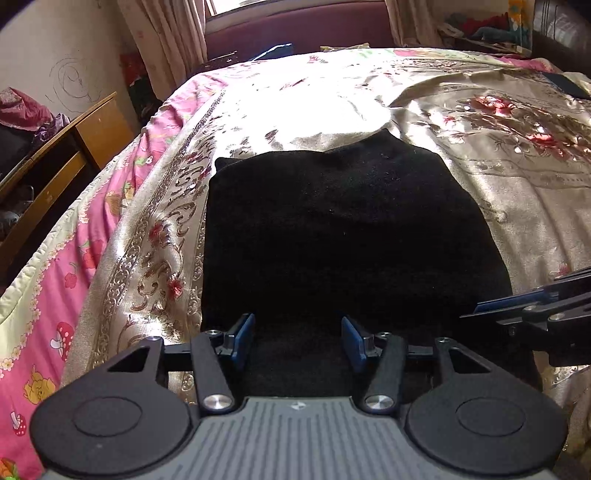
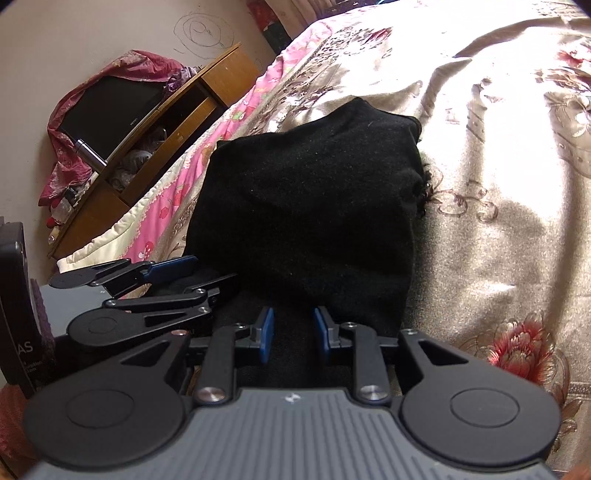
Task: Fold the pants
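The black pants (image 1: 332,236) lie folded into a compact block on the bed (image 1: 480,177), close to its near edge and nearer the left side, where the pink quilt (image 1: 55,295) shows under the shiny floral cover. The far edge of the fold has one small corner poking up, and the right side looks bunched and a little puckered in my right wrist view.

My left gripper (image 1: 297,339) sits at the near edge of the pants, pointing down across them. Its jaws stand well apart, blue pads (image 1: 242,339) clear on both sides with only dark fabric below them; nothing is pinched.

My right gripper (image 2: 293,332) is just beside it, at the same near edge but toward the right half of the fold. Its jaws are narrower, yet a gap shows between the pads and I see no cloth clamped in it. Whether the tips touch the fabric I cannot tell.

Past the bed's left edge stands a wooden cabinet (image 2: 177,122) with a dark screen (image 2: 110,107) draped in red cloth (image 2: 122,66). Curtains (image 1: 173,33) hang beyond the bed's far end.
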Demonstrator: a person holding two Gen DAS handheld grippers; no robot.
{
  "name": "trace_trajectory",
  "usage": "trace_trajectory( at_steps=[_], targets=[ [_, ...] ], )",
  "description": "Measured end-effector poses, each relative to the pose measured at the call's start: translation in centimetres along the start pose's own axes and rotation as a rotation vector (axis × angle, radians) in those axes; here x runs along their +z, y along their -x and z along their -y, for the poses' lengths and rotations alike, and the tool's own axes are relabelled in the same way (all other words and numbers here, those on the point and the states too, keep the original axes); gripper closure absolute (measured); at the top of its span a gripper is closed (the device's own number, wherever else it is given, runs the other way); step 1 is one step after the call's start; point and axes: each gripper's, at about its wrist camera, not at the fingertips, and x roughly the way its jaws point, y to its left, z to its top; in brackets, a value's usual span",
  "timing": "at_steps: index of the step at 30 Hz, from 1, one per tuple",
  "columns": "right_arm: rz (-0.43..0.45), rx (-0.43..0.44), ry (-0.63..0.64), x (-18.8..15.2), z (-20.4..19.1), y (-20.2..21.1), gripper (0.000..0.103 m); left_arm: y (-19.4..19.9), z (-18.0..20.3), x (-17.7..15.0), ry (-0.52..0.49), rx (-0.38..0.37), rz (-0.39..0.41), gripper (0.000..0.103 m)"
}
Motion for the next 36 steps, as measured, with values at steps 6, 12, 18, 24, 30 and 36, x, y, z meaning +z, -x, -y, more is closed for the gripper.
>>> trace_trajectory(
  at_steps=[6, 12, 18, 24, 30, 36],
  targets=[
    [0.033, 0.050, 0.022, -0.3, -1.1, 0.9, 0.072, 1.9, -0.2, -0.5, 0.000, -0.011, 0.030, 0.039],
    [-0.010, 0.072, 0.139, -0.7, -3.5, -0.4, 0.068, 2.8, -0.4, -1.3, -0.026, -0.014, 0.024, 0.039],
    [-0.082, 0.014, 0.104, -0.8, -2.5, -2.2, 0.077, 1.6, -0.3, -1.5, -0.022, -0.027, 0.012, 0.036],
    [-0.098, -0.056, 0.113, -0.9, -2.2, -2.9, 0.102, 0.7, 0.0, -1.3, -0.029, -0.043, 0.016, 0.035],
    [-0.113, -0.067, 0.103, -0.7, -1.8, -3.5, 0.103, -0.1, -0.3, -1.2, -0.018, -0.062, 0.022, 0.034],
    [-0.122, -0.078, 0.103, -0.4, -1.7, -3.8, 0.103, -0.8, -0.5, -1.0, -0.007, -0.072, 0.032, 0.034]
  ],
)
